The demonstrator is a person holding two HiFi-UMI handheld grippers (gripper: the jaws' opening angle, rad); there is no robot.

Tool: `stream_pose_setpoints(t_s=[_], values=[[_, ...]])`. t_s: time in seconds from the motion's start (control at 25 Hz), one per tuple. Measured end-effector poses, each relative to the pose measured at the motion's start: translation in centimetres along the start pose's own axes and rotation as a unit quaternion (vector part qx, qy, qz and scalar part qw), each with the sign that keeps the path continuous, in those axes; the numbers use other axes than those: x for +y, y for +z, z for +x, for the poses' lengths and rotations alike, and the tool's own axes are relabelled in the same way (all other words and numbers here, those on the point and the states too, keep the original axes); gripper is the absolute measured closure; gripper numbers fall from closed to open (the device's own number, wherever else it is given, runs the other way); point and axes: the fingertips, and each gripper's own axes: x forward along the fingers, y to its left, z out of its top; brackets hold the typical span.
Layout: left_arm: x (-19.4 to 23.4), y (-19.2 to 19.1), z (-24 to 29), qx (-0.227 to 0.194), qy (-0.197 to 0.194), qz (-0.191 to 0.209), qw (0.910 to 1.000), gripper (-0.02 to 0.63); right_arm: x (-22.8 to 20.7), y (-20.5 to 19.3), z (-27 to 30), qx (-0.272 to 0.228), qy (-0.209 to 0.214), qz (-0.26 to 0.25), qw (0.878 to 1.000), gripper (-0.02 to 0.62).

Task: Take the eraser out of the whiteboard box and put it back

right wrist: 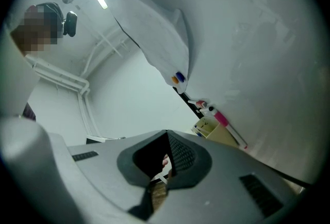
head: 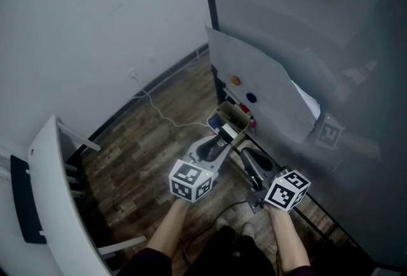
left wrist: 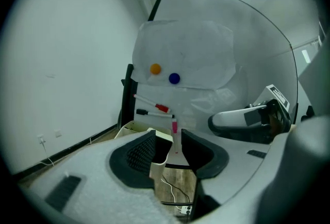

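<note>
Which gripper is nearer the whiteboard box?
Left. The left gripper has its jaws right at the near end of the box; the right gripper sits further back, short of it.

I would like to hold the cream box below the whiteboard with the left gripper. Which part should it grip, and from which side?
Probably its thin near wall, at the rim. The cream box is open on top and its far side sits by the whiteboard, so the left gripper should come from the front, one jaw inside, one outside.
</note>
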Motion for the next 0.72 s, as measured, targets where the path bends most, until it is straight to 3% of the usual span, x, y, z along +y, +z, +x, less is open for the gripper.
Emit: stream_pose_setpoints(t_s=[0.36, 0.56, 0.72], values=[[1.7, -2.1, 3.4, 0.038, 0.015, 0.036, 0.9985, 0.331, -2.0, -0.1, -1.0, 0.002, -0.027, 0.004, 1.000, 0.592], [1.8, -2.3, 4.7, 0.047, 0.020, 0.053, 0.9973, 0.324, -3.0, 0.0, -1.6, -0.001, -0.041, 0.007, 0.999, 0.592], [2.0, -2.5, 5.2, 0.048, 0.014, 0.039, 0.9980, 0.325, -3.5, 0.1, -1.8, -0.002, -0.046, 0.009, 0.999, 0.592]])
